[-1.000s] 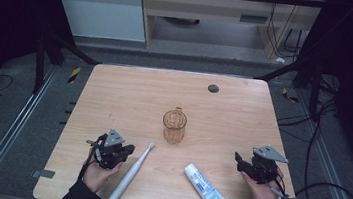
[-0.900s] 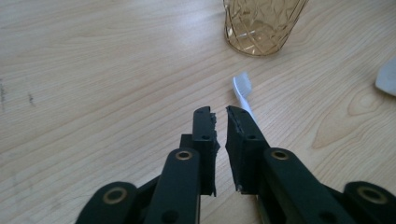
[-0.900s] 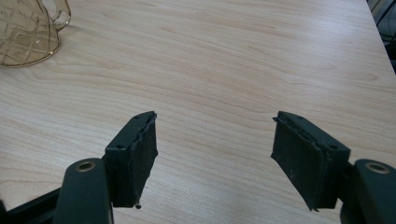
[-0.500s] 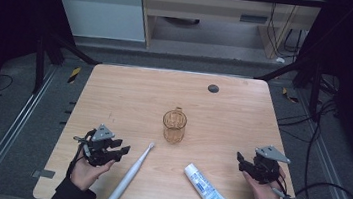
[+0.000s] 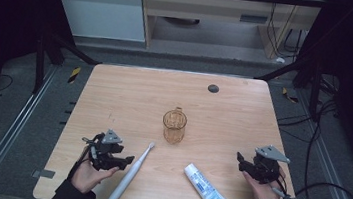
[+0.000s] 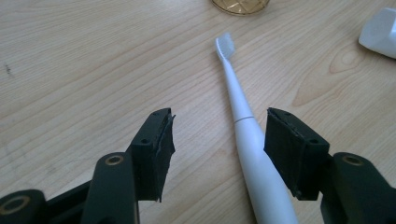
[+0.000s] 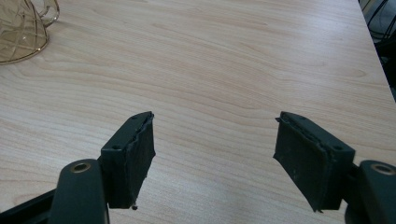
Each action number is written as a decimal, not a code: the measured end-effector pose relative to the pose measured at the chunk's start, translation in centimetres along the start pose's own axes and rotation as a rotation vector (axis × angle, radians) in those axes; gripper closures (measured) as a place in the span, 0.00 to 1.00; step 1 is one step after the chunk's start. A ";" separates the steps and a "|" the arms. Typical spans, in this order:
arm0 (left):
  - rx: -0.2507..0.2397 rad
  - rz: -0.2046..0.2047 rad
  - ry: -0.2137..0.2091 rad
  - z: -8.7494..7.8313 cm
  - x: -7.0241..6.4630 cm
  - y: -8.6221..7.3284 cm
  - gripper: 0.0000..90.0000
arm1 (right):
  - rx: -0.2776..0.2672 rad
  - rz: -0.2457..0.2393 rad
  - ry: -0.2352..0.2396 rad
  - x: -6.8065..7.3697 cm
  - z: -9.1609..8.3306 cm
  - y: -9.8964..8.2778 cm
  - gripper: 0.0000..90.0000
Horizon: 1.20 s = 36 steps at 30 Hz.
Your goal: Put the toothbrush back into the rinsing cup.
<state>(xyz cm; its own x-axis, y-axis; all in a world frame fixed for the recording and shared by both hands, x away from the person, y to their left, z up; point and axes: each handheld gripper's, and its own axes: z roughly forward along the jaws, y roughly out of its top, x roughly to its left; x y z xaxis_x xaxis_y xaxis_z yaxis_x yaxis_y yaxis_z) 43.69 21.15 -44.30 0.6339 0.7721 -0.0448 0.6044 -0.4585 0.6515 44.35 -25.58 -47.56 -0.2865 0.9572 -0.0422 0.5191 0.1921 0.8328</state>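
Observation:
A white electric toothbrush (image 5: 131, 172) lies on the wooden table (image 5: 130, 94), its head toward an amber glass cup (image 5: 174, 126) at the centre. My left gripper (image 5: 126, 160) sits just left of the handle; its jaws have just been opening. In the left gripper view the gripper (image 6: 217, 135) stands open, with the toothbrush (image 6: 240, 112) lying between the jaws close to the right pad, not pressed. A white toothpaste tube (image 5: 205, 188) lies front right. My right gripper (image 5: 241, 161) rests open at the right edge, and in its own view the gripper (image 7: 215, 140) holds nothing.
A small black round mark (image 5: 213, 88) sits near the table's far edge. In the gripper views I see the cup base (image 6: 240, 5), the tube end (image 6: 380, 32) and the cup (image 7: 21, 32). Dark floor, metal rails and cables surround the table.
The left gripper's jaws went from shut to wide open, and the hand shifted slightly left and turned toward the toothbrush. The right hand kept still.

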 end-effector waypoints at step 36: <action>0.231 0.016 -0.020 3.4 -2.1 0.5 0.56 | 0.025 -0.018 0.011 0.0 0.4 -0.1 0.31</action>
<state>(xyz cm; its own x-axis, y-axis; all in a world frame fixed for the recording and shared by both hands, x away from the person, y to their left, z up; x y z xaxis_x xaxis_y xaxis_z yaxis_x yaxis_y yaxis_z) 44.26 17.79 -46.42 0.6519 0.7565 -0.0523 0.6874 -0.5604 0.4620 44.63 -25.51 -47.87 -0.3051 0.9510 -0.0506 0.5339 0.2148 0.8178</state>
